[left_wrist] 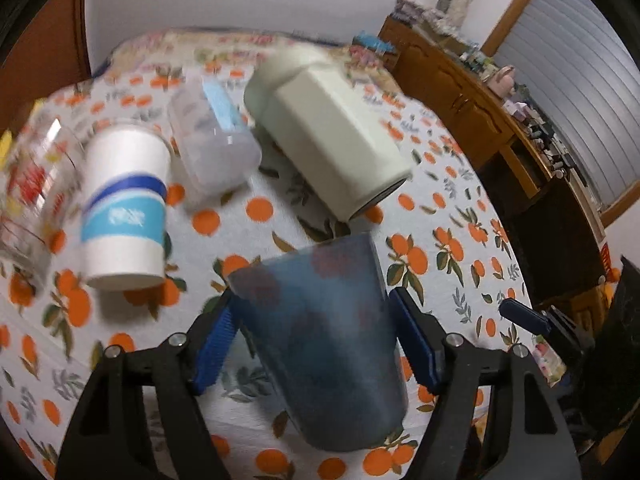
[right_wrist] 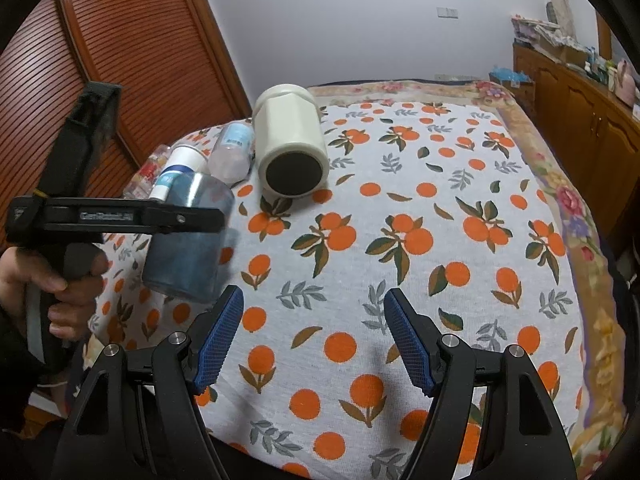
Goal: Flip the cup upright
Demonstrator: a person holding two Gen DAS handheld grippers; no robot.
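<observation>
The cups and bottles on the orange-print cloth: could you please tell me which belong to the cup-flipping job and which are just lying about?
In the job:
- translucent blue plastic cup, tilted
- left gripper, jaws around it

Lying about:
- cream faceted jar, on its side
- white paper cup with blue band
- clear plastic bottle
- patterned drinking glass
- right gripper, empty

orange-print bed (right_wrist: 400,216), toppled cups (right_wrist: 290,148)
</observation>
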